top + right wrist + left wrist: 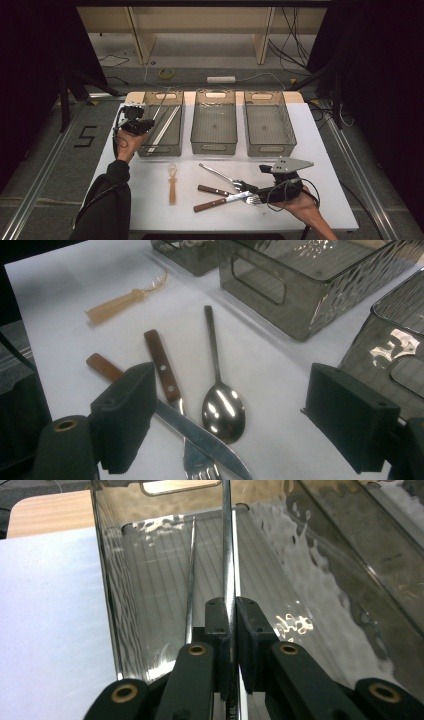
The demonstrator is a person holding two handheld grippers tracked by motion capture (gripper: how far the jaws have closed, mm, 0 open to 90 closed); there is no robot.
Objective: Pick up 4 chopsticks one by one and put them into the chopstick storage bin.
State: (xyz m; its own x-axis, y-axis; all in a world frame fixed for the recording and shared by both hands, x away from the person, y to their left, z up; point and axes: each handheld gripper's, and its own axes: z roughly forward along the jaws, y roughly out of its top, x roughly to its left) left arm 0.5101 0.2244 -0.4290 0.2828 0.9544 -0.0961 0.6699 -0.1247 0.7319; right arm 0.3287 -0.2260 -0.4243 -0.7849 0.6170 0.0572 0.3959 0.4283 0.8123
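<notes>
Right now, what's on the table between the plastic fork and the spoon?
Only bare white table lies between the plastic fork and the spoon, seen in the high view.

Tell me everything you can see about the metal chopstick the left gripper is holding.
The chopstick is a thin, straight, shiny metal rod. The left gripper is shut on its lower part, black pads pressing both sides. It runs lengthwise over the leftmost clear bin, its far end out of frame. A second chopstick lies beside it in the bin, apart from it.

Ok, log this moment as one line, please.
left gripper: shut on thin metal rod, over left clear plastic bin | right gripper: open, above steel spoon | stage: sorting cutlery
</notes>
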